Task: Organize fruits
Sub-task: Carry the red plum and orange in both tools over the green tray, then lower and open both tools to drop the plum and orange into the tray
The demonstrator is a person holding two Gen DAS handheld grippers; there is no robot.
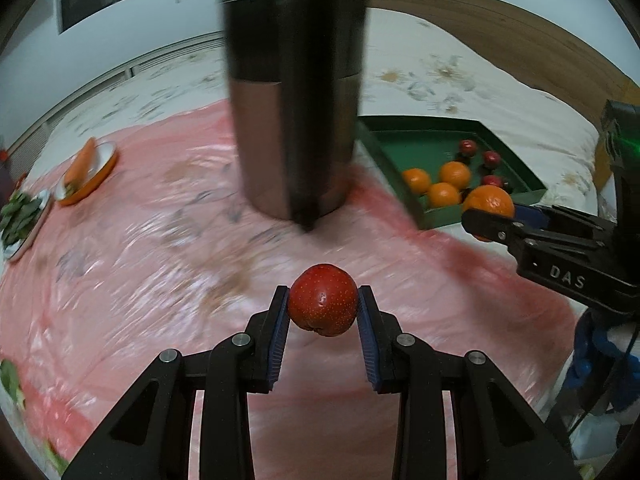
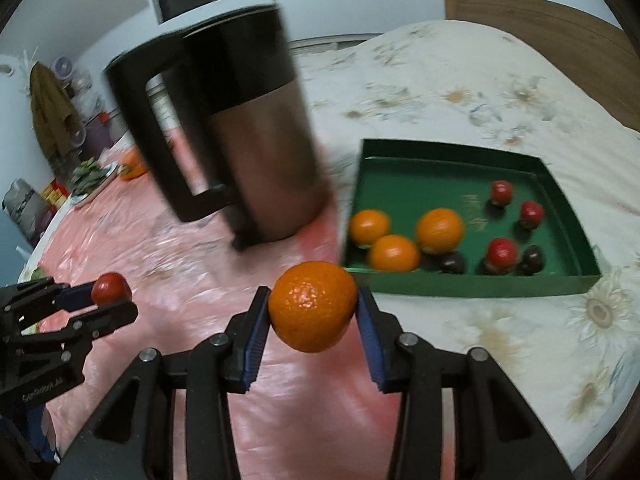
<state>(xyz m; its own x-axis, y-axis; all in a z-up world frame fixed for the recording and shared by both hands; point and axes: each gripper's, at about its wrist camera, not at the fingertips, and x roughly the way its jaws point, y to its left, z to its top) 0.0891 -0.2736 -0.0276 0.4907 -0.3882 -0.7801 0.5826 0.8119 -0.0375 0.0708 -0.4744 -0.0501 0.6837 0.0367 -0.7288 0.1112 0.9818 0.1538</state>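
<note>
Left gripper: blue pads clamped on a red fruit, held above the pink sheet. Right gripper: pads clamped on an orange, held over the sheet's edge, just short of the green tray. Tray, on the floral bedspread: three oranges grouped at its near left; three red fruits and two dark ones to the right. Steel jug with black handle: upright on the sheet, beside the tray's left wall. Far left of sheet: bowl holding a carrot, plate of greens.
</note>
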